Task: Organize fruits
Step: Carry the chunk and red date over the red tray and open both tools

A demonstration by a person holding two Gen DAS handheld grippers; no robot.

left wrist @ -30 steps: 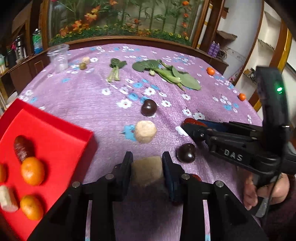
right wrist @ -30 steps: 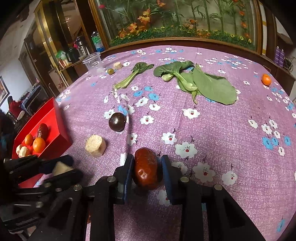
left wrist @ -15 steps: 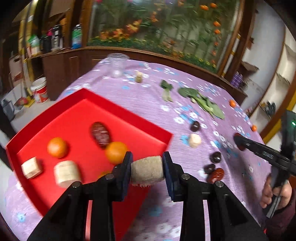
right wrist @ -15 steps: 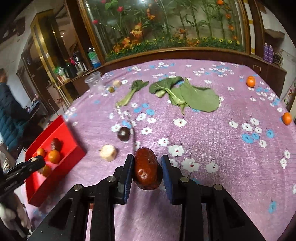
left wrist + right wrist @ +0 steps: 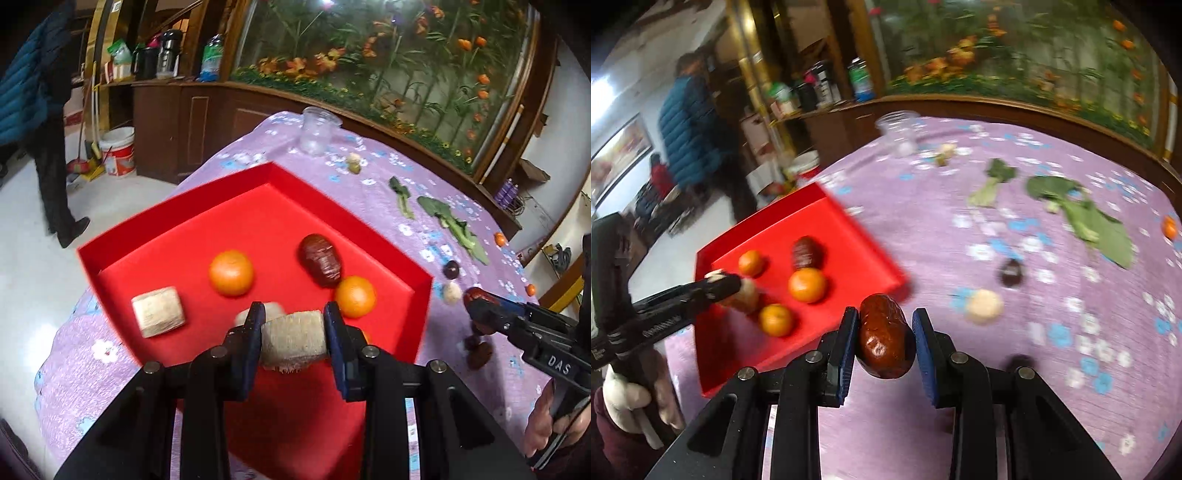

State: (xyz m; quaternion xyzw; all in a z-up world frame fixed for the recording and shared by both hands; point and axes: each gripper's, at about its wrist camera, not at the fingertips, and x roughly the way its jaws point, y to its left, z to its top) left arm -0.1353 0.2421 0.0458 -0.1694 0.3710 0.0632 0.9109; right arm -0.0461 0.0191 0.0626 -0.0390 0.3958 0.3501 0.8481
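Note:
My left gripper (image 5: 294, 338) is shut on a pale fibrous fruit chunk (image 5: 291, 341) and hangs over the red tray (image 5: 184, 206). In the tray lie two oranges (image 5: 231, 272), a dark red date (image 5: 320, 259) and a beige chunk (image 5: 159, 312); a third orange (image 5: 775, 319) shows in the right wrist view. My right gripper (image 5: 885, 334) is shut on a glossy red-brown date (image 5: 884, 336), held above the purple cloth just right of the tray (image 5: 849, 236). In the left wrist view the right gripper (image 5: 480, 314) comes in from the right with its date.
On the flowered purple cloth (image 5: 1015, 236) lie a dark round fruit (image 5: 1011, 272), a pale chunk (image 5: 984, 306), green leaves (image 5: 1082, 218), a small orange (image 5: 1169, 227) and a clear cup (image 5: 318, 130). A person in a blue jacket (image 5: 692, 136) stands on the floor beyond the tray.
My left gripper carried its chunk leftward from the cloth to over the tray. My right gripper lifted the date and swung left toward the tray.

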